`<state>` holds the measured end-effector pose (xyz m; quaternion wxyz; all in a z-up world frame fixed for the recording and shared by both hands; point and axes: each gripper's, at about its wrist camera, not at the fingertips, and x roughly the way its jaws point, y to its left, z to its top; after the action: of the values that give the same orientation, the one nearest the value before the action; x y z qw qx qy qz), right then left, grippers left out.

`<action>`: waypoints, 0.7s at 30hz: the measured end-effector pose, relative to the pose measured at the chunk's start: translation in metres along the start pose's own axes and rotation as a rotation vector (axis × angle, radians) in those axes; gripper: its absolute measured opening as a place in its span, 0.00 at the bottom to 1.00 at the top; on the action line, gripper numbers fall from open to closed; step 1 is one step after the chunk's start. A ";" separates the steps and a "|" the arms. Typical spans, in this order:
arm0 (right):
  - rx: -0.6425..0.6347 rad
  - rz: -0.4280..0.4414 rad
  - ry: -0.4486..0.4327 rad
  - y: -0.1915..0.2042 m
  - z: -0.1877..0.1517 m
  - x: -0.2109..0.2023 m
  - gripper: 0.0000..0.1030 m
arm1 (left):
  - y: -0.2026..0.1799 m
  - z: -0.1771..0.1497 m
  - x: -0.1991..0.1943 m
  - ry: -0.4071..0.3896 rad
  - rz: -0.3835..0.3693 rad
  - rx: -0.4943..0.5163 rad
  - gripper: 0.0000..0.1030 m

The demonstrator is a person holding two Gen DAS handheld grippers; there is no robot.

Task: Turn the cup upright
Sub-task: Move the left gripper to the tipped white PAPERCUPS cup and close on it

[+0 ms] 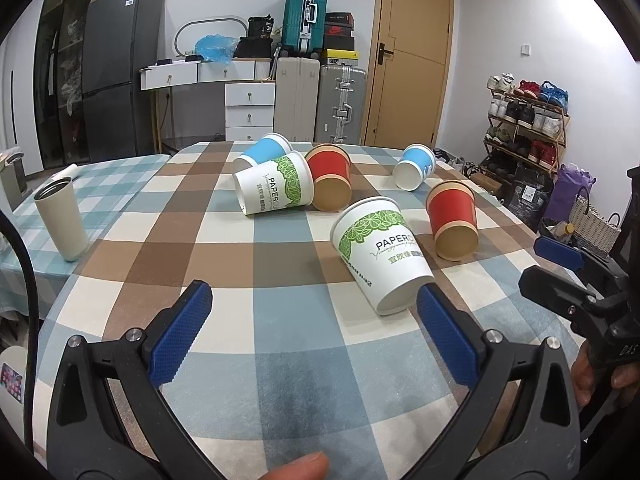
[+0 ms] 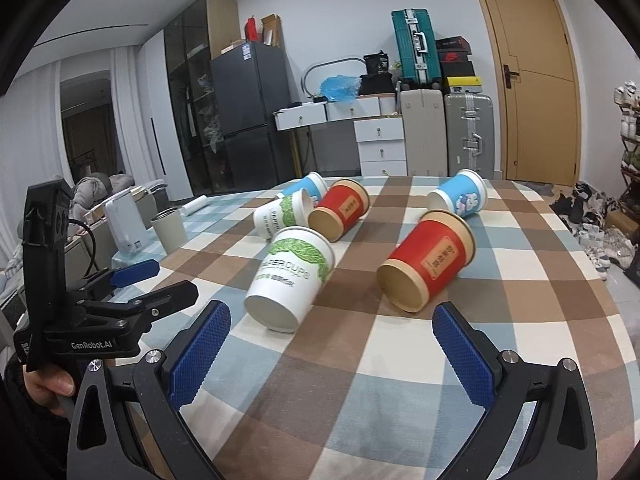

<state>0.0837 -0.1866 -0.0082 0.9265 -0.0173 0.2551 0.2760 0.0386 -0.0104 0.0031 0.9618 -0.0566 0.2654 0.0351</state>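
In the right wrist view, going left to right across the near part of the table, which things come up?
Left gripper → near white leaf-print cup → near red cup. Both cups lie on their sides on the checked tablecloth.

both wrist cams low, fwd, sharing cups (image 1: 384,256) on table (image 1: 280,380)

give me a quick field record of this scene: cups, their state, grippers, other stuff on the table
cups: six, all lying on their sides on the checked table
nearest: white cup, closest to the left gripper
red cups: near one, far one
blue cups: far left, far right
second white cup, touching the far red cup
upright: only the tumbler
left gripper: open, empty
right gripper: open, empty
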 end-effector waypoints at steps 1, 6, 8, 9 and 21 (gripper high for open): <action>0.003 -0.004 0.000 -0.002 0.000 -0.001 1.00 | -0.002 0.001 0.002 0.006 -0.002 -0.001 0.99; 0.015 -0.055 -0.005 -0.015 0.002 -0.004 1.00 | -0.015 0.008 0.018 0.055 -0.020 -0.007 0.99; 0.020 -0.070 -0.006 -0.019 0.002 -0.005 1.00 | -0.021 0.011 0.029 0.074 -0.019 -0.002 0.99; 0.027 -0.070 -0.005 -0.023 0.002 -0.005 1.00 | -0.025 0.013 0.037 0.092 -0.023 -0.002 0.99; 0.108 -0.047 0.018 -0.039 0.001 -0.004 1.00 | -0.045 0.027 0.084 0.198 -0.041 -0.021 0.96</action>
<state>0.1012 -0.2211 -0.0100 0.9300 0.0241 0.2775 0.2399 0.1285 -0.0489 -0.0129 0.9307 -0.0754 0.3578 0.0126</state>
